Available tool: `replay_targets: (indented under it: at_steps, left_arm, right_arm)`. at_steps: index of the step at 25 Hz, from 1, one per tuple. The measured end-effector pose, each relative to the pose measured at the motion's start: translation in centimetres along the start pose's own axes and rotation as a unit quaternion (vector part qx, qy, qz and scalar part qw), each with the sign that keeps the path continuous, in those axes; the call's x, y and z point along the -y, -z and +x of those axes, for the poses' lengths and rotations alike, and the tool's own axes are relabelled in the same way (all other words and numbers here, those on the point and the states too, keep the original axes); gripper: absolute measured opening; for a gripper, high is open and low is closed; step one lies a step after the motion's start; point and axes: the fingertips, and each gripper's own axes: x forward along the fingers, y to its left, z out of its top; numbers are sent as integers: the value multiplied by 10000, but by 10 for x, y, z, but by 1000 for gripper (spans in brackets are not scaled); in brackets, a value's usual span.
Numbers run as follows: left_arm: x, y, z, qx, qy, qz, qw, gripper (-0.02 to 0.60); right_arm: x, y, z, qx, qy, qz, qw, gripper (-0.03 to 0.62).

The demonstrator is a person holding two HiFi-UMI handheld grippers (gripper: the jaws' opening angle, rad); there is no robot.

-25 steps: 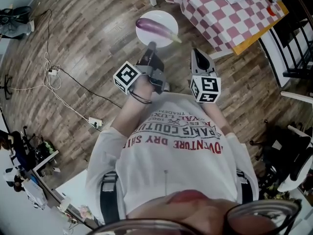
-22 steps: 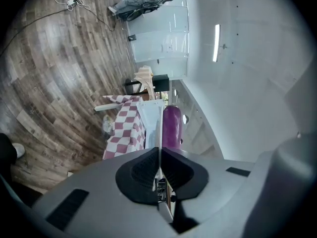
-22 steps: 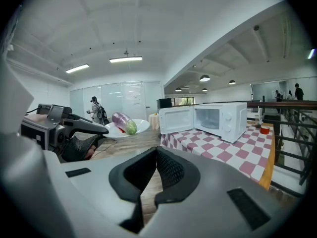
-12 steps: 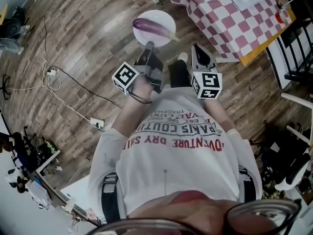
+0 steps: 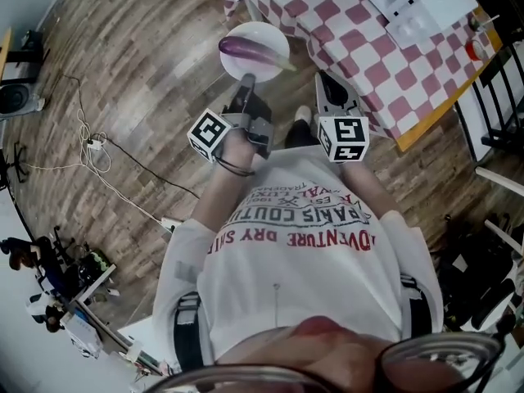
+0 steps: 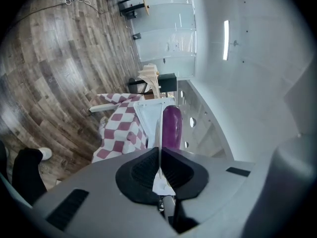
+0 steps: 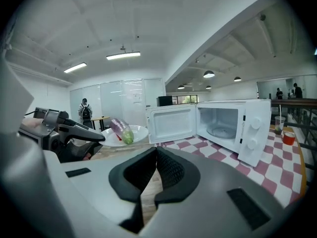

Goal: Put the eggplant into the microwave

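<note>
A purple eggplant with a green stem lies on a white plate. My left gripper is shut on the plate's near rim and holds it level above the wooden floor. In the left gripper view the plate shows edge-on between the pads, with the eggplant beyond. My right gripper is shut on nothing, just right of the plate. The white microwave stands on the checkered table with its door swung open and its cavity empty. The right gripper view also shows the plate, the eggplant and the left gripper.
The checkered table reaches close to my right gripper. A red cup stands right of the microwave. Cables and a power strip lie on the floor at left. Dark chairs stand at right. A person stands far off.
Both grippers have moved forward together with the plate and eggplant. The checkered table and the microwave have come nearer in the head view. Neither gripper's jaws have changed.
</note>
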Motion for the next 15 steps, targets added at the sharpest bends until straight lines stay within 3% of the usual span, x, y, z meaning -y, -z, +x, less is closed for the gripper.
replay_targets:
  at_steps: [7, 15]
  left_arm:
    - [26, 19, 116, -345, 188, 12, 9992, 35]
    - [39, 56, 197, -928, 117, 79, 9956, 35]
  right_arm:
    - [94, -36, 54, 180, 304, 2, 9994, 26]
    - [169, -51, 64, 253, 841, 183, 9960, 26]
